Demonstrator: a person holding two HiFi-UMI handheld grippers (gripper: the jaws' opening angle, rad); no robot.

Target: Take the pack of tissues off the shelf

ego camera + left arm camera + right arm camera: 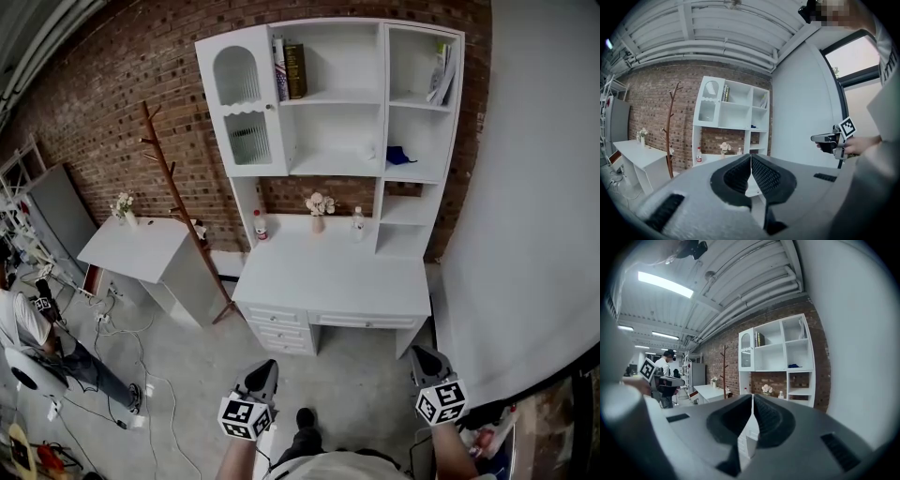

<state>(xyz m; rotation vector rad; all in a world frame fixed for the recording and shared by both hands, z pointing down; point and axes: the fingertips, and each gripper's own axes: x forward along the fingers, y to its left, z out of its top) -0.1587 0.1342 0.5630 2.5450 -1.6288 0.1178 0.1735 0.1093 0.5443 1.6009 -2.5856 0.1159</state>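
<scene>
The step in hand looks like the approach. Close in on the shelf (337, 169), then open one gripper before reaching. The tissues (401, 155), probably the blue item, lie far ahead of and above both sets of jaws. The left gripper (265, 373) and right gripper (424, 359) are each closed, pads together, holding nothing.

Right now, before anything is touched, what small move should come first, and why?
Probably step closer to the desk: the blue item, likely the tissue pack, lies in the shelf unit's right column, second compartment down, far off, while the left gripper and right gripper hang low, shut and empty.
</scene>
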